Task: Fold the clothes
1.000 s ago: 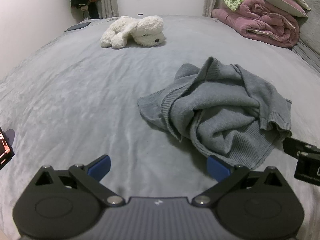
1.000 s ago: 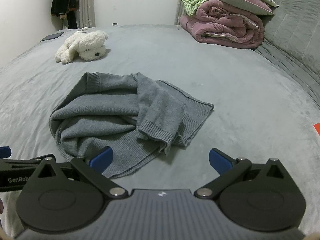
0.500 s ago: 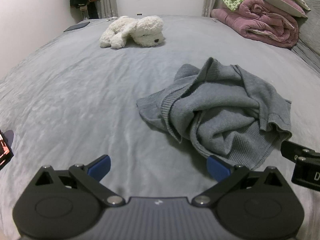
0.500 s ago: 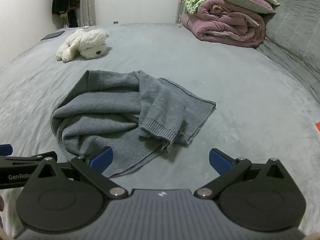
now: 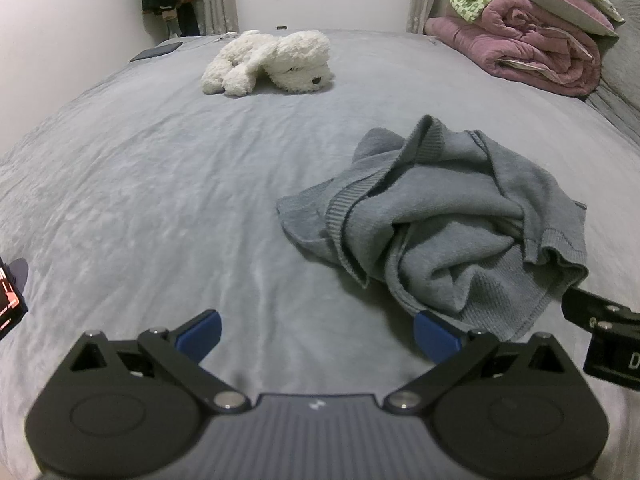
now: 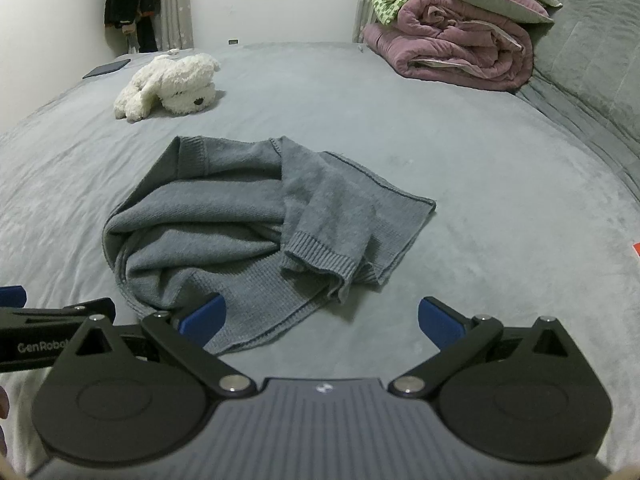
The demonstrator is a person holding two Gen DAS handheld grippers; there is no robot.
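Note:
A grey knit sweater lies crumpled on the grey bed. In the right wrist view the sweater sits ahead and left, a ribbed cuff folded on top. My left gripper is open and empty, just short of the sweater's near-left edge. My right gripper is open and empty, its left fingertip over the sweater's near hem. The right gripper's body shows at the right edge of the left wrist view, and the left gripper's body shows at the left of the right wrist view.
A white plush dog lies far on the bed, also in the right wrist view. Rolled pink quilt with green blanket and pillow is stacked at the far right. A dark tablet lies far left. A grey headboard is on the right.
Both grippers have crept slightly forward toward the sweater. Both stay open; the sweater has not moved.

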